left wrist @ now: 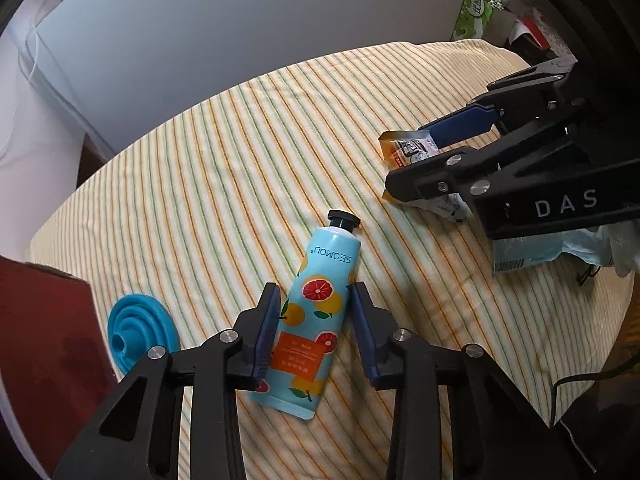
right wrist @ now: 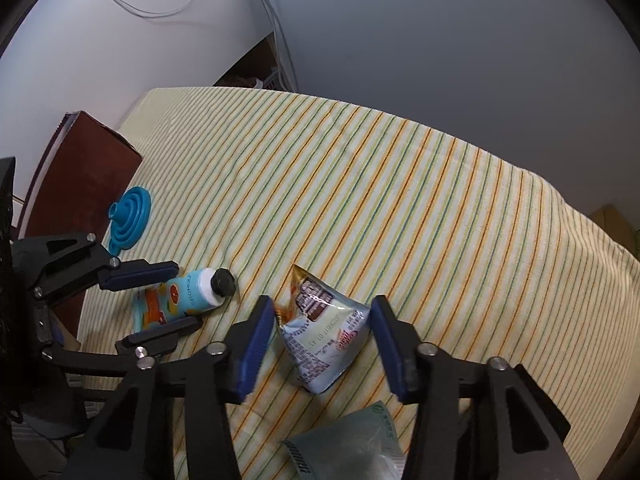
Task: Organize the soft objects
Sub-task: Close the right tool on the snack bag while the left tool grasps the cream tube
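Observation:
A light-blue hand cream tube (left wrist: pixel 316 312) with citrus print and a black cap lies on the striped cloth (left wrist: pixel 224 152). My left gripper (left wrist: pixel 316 292) is open, its blue pads on either side of the tube; it also shows in the right wrist view (right wrist: pixel 176 296) around the tube (right wrist: pixel 188 296). A small snack packet (right wrist: pixel 320 332) lies between the open pads of my right gripper (right wrist: pixel 320 312). In the left wrist view the right gripper (left wrist: pixel 404 160) straddles the packet (left wrist: pixel 408 150).
A blue collapsible funnel (left wrist: pixel 140 328) lies left of the tube, next to a dark red box (left wrist: pixel 44 340). A clear bag with a face mask (right wrist: pixel 352 444) lies near my right gripper. A green tissue pack (left wrist: pixel 476 12) stands beyond the table's far right.

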